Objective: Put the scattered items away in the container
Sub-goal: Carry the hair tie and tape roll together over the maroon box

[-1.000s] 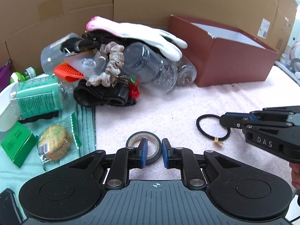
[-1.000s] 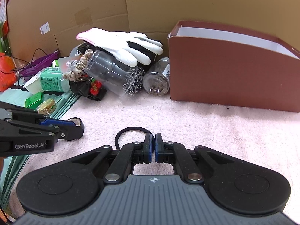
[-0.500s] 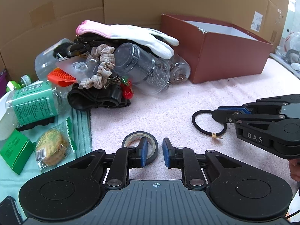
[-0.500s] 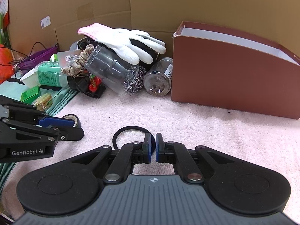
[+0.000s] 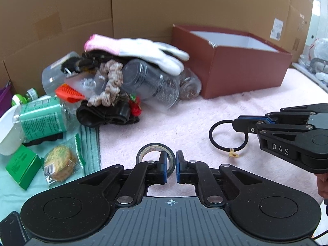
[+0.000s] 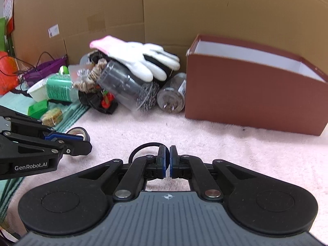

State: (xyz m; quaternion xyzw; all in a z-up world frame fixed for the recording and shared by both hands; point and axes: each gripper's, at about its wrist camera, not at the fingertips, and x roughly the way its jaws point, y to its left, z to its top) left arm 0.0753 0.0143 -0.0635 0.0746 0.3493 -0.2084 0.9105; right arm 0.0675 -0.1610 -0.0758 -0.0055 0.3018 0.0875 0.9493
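My left gripper is shut on the rim of a black tape roll and holds it just above the pink mat; it also shows in the right wrist view with the tape roll. My right gripper is shut on a black hair tie, lifted off the mat; in the left wrist view the right gripper holds the hair tie hanging. The open brown box stands at the back right, and also shows in the right wrist view.
A pile lies at the back left: a white glove, clear jars, a beige scrunchie, a black strap, a green-labelled bottle. A wrapped biscuit and green packet lie on a teal cloth. Cardboard walls stand behind.
Both grippers have risen and tilted up, lifting the tape roll and the hair tie off the mat. The box and pile now sit lower in both views.
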